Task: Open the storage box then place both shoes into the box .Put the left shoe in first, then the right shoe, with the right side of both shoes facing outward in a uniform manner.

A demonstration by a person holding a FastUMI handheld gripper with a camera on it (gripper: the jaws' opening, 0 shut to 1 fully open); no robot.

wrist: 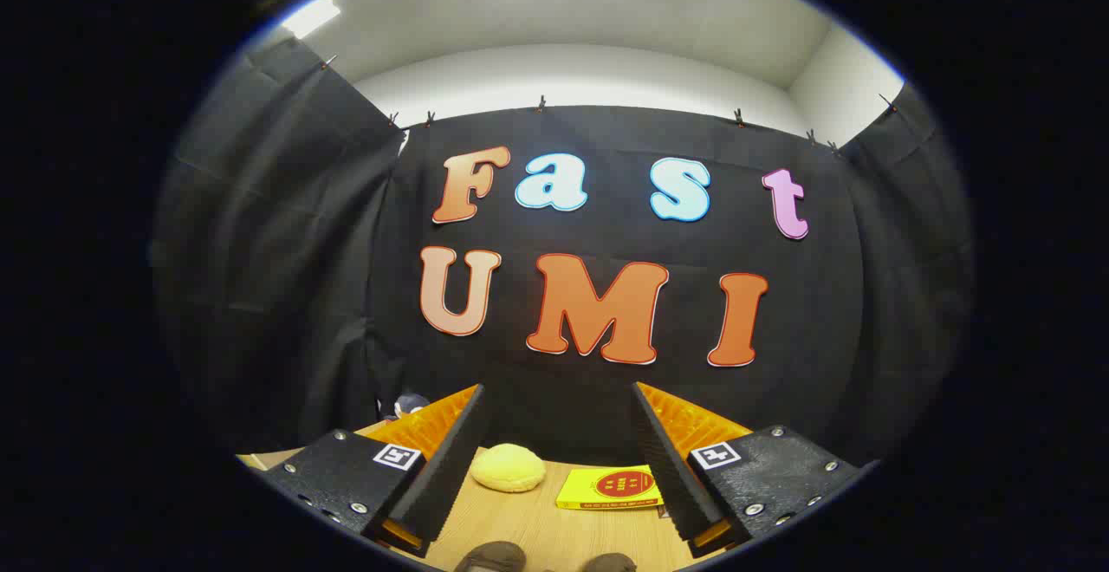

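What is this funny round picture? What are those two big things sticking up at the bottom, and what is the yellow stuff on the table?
The camera sits on a tool that a person carries by hand, so you look out along it. The two big things are the fingers of its gripper, which works like a pincer. They stand wide apart and hold nothing. Between them, on the wooden table, lies a soft yellow bun-shaped thing. Beside it lies a flat yellow packet with a red circle on it. Nearest the camera, two brown rounded shapes peek up; they may be shoe tips, but too little shows to be sure. Behind everything hangs a black cloth wall.
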